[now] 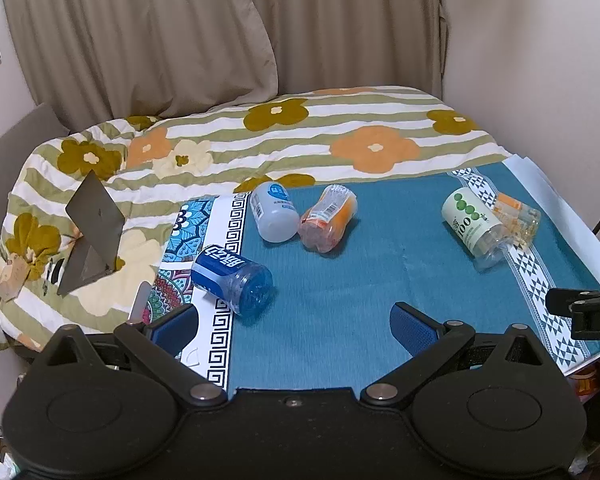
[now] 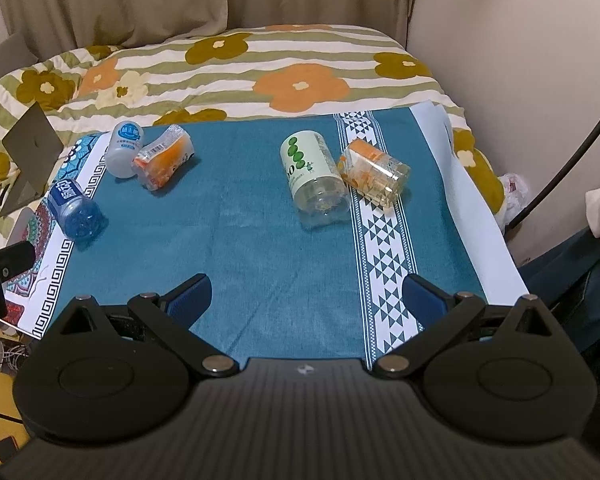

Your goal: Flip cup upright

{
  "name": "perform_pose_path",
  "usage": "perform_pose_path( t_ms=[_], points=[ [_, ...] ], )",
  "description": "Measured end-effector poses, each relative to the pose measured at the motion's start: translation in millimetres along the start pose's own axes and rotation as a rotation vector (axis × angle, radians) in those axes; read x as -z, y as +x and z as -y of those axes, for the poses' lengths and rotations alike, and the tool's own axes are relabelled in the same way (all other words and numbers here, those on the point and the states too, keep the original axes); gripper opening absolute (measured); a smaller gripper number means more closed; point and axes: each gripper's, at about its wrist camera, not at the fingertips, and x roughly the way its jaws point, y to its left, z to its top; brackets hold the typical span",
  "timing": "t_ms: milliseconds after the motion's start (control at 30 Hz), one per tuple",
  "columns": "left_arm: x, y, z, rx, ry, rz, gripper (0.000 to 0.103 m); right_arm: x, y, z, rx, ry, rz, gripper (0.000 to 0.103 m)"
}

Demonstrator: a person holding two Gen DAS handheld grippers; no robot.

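Several cut-bottle cups lie on their sides on a teal cloth (image 1: 340, 280). A blue cup (image 1: 231, 280) lies near left, also in the right wrist view (image 2: 74, 209). A white-blue cup (image 1: 273, 212) and an orange cup (image 1: 327, 218) touch at the back. A green-dotted cup (image 1: 473, 222) lies against a clear orange cup (image 1: 518, 216) at the right; both show in the right wrist view (image 2: 314, 176), (image 2: 374, 174). My left gripper (image 1: 296, 326) is open and empty, just right of the blue cup. My right gripper (image 2: 306, 298) is open and empty, short of the green-dotted cup.
A flowered striped blanket (image 1: 300, 132) covers the bed behind the cloth. A grey laptop (image 1: 90, 236) stands open at the left. Curtains (image 1: 180, 32) and a wall close the back. A black cable (image 2: 572, 152) hangs at the right.
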Motion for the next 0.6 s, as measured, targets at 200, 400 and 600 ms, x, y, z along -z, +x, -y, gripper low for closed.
perform_pose_path(
  t_ms=[200,400,600],
  points=[
    [-1.0,1.3,-0.9,0.002,-0.003,-0.003,0.103,0.5,1.1,-0.2,-0.004,0.006,-0.006,0.103],
    [-2.5,3.8,-0.9,0.015,-0.013,-0.013,0.103,1.6,2.5,2.4,0.004,0.003,-0.011,0.103],
    [-6.6,3.2,0.7,0.023,-0.004,-0.017,0.103,-2.2,-0.4,8.4,-0.020,0.035,-0.003,0.103]
  ],
)
